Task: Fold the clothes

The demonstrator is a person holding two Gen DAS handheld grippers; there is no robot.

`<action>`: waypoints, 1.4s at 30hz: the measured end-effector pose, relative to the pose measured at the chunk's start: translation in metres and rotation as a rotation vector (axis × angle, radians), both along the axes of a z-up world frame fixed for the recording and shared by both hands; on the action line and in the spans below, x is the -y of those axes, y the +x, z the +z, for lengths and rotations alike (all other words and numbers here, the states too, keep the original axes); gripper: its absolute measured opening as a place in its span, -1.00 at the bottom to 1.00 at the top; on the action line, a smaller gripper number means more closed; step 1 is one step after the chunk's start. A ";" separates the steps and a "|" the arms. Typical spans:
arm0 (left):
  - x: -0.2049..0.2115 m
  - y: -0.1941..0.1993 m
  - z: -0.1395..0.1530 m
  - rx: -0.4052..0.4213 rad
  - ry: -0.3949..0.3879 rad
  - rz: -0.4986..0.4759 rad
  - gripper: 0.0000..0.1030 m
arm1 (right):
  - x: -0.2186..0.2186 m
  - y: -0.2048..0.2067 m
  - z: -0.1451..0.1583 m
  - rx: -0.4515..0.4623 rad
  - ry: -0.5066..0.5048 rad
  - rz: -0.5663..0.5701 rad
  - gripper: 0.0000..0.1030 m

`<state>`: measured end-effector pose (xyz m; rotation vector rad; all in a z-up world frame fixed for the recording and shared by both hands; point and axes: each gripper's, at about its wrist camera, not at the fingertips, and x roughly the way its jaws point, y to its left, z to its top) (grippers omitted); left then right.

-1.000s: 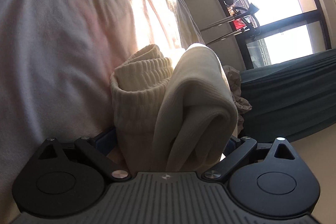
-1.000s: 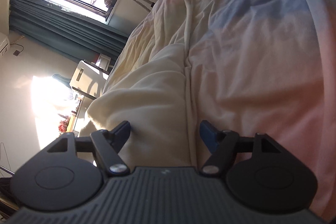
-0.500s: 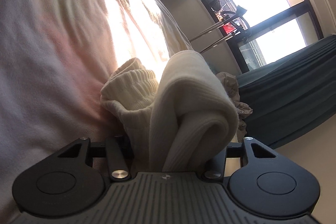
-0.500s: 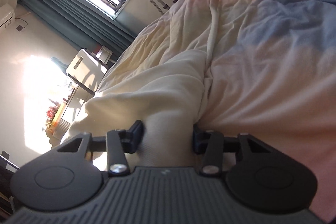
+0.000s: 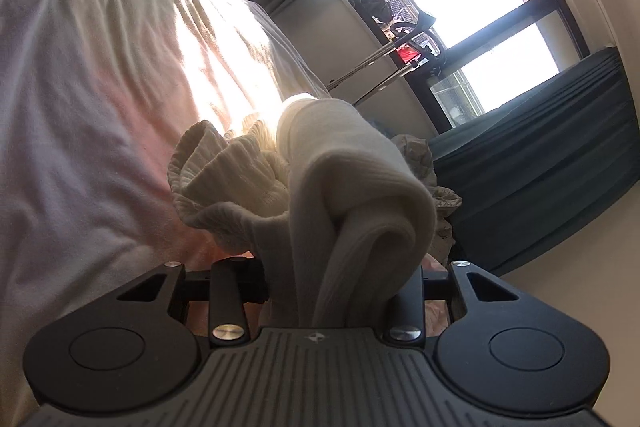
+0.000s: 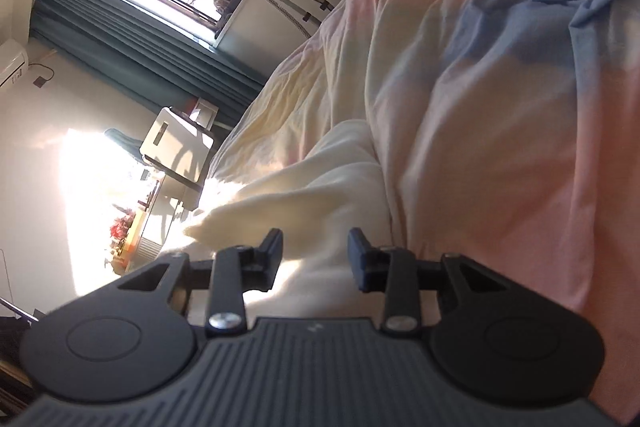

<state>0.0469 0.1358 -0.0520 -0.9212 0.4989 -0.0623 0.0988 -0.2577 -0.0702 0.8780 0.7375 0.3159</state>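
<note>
Between the left tongs (image 5: 336, 283): clamped on a doubled cream sock (image 5: 352, 195), ribbed cuff bunched beside the fold, lifted off the bed (image 5: 80, 107) | right tongs (image 6: 316, 255): parted, straddling cream cloth (image 6: 320, 187) on the bed, gripping nothing | step: sock folding, judged mid-way | next: likely a firm pinch, then tuck | containers: none seen
</note>
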 end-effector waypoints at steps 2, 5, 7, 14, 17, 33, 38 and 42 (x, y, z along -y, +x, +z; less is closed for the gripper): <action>-0.004 -0.002 -0.006 -0.010 -0.014 0.009 -0.14 | 0.001 -0.005 -0.003 -0.015 -0.057 -0.039 -0.25; -0.014 -0.006 -0.017 -0.038 -0.055 0.029 -0.14 | 0.007 -0.003 -0.015 -0.048 -0.010 -0.034 -0.06; -0.017 -0.005 -0.023 -0.042 -0.066 0.038 -0.14 | 0.009 0.000 -0.024 -0.066 0.072 -0.014 -0.04; -0.020 -0.001 -0.029 -0.053 -0.079 0.056 -0.12 | -0.011 0.021 -0.031 -0.065 0.064 0.085 0.21; -0.022 0.001 -0.031 -0.058 -0.080 0.065 -0.11 | -0.023 0.032 -0.028 -0.034 0.019 0.122 0.22; 0.029 0.002 0.048 0.081 -0.028 -0.021 -0.16 | -0.001 0.011 0.100 0.293 -0.110 0.019 -0.51; 0.105 0.035 0.069 0.114 -0.014 -0.114 -0.15 | 0.073 0.009 0.121 0.332 -0.101 -0.071 -0.51; 0.180 0.074 0.063 0.112 -0.026 -0.207 -0.15 | 0.149 0.004 0.124 0.340 -0.144 -0.148 -0.51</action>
